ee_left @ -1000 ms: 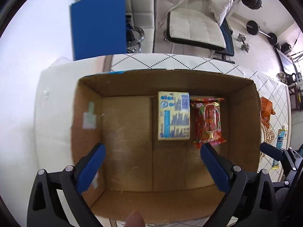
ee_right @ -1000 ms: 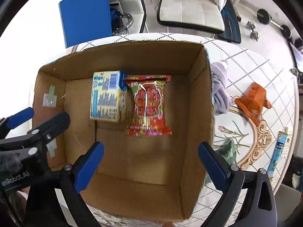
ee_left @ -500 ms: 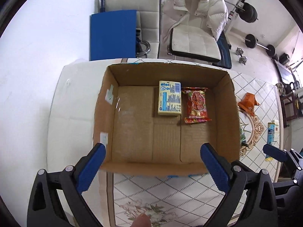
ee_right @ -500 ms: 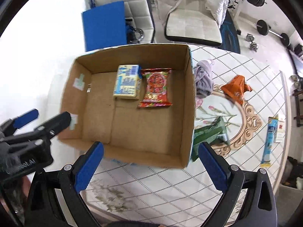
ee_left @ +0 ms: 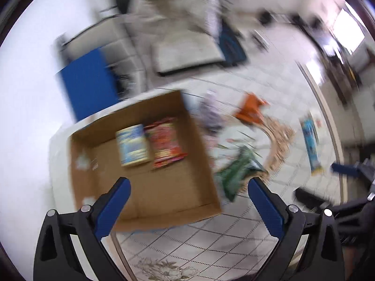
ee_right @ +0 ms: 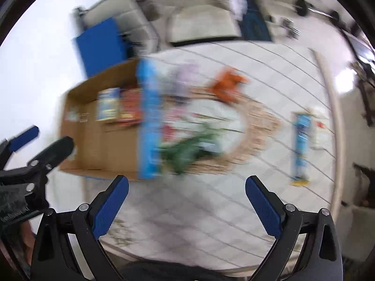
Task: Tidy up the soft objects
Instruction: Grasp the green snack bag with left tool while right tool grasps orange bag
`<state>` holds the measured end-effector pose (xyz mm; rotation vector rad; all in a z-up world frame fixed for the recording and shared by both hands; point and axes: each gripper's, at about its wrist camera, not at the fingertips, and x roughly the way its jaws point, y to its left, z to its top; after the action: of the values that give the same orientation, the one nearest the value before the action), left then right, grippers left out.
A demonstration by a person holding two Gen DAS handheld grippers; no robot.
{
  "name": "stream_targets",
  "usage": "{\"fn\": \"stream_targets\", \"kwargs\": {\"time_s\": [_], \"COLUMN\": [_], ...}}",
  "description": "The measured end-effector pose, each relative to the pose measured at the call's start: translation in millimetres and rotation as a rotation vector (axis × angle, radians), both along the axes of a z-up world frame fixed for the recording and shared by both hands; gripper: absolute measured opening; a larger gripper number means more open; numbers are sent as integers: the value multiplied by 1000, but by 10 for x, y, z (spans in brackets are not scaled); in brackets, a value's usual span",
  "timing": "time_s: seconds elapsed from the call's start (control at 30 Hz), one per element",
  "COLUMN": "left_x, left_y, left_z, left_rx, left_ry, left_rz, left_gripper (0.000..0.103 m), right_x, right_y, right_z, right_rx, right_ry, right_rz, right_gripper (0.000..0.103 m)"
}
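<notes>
An open cardboard box (ee_left: 196,187) stands on the table and holds a yellow-blue carton (ee_left: 133,145) and a red snack packet (ee_left: 165,144). To its right lie a pale cloth (ee_left: 211,114), an orange soft item (ee_left: 250,110) and a green packet (ee_left: 239,171). My left gripper (ee_left: 187,201) is open and empty above the box's near right corner. My right gripper (ee_right: 187,201) is open and empty above the bare table, with the green packet (ee_right: 187,149) and the orange item (ee_right: 226,84) ahead. Both views are blurred.
A blue tube (ee_right: 300,138) and a white card (ee_right: 321,131) lie at the table's right side. A blue panel (ee_left: 89,84) and white chairs (ee_left: 185,51) stand beyond the table. The box (ee_right: 103,145) is at the left in the right wrist view.
Both grippers have pulled back and swung right, away from over the box toward the items on the table. Both stay open and empty.
</notes>
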<state>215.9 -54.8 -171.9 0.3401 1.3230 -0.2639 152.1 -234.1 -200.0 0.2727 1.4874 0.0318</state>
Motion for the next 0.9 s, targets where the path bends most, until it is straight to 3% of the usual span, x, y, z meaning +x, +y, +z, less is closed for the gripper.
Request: {"fn": "stream_targets", "kwargs": {"time_s": [0.13,0.23,0.3,0.4,0.5,0.53,0.6,0.67,0.73,0.83,0.9], "left_x": [139,162,152,146,103,88,43,31,63,269,483], "left_y": [-821,-1220,-1390,-1491,-1537,-1531,-1556,-1573,-1587,-1524,-1367], "left_z": [-667,-1188,-1546,-1986,-2316,-2365,-2494,-2513,-2464,-2279,-2124], "left_rx": [181,340,418,529,590,599,617,564,538,444,301], "left_ry": [98,132,201,291,339,346,376,418,408,362,373], "left_rz": [-246,-391,-474,-526,-559,-565,-583,-542,-477,-274,-43], "left_gripper": [103,103,103,103,103,98,79,47,44,39,38], "right_x": [-72,-97,-99,-95,-37,4,107,217,377,647,876], "right_y": [-822,-1255,-1455,-1607,-1641,-1627,-1610,-1575,-1546,-1514,-1464], "right_z": [-358,-589,-701,-797,-837,-851,-864,-884,-892,-927,-952], "right_rx": [-45,-44,-32,-15,-1,-1,12,16,38,94,142], "right_ry": [74,112,127,133,134,132,129,124,116,103,93], "right_rz": [-103,-150,-175,-187,-176,-169,-150,-132,-110,-99,-97], "right_gripper": [102,102,102,102,102,102,102,102,102,102,102]}}
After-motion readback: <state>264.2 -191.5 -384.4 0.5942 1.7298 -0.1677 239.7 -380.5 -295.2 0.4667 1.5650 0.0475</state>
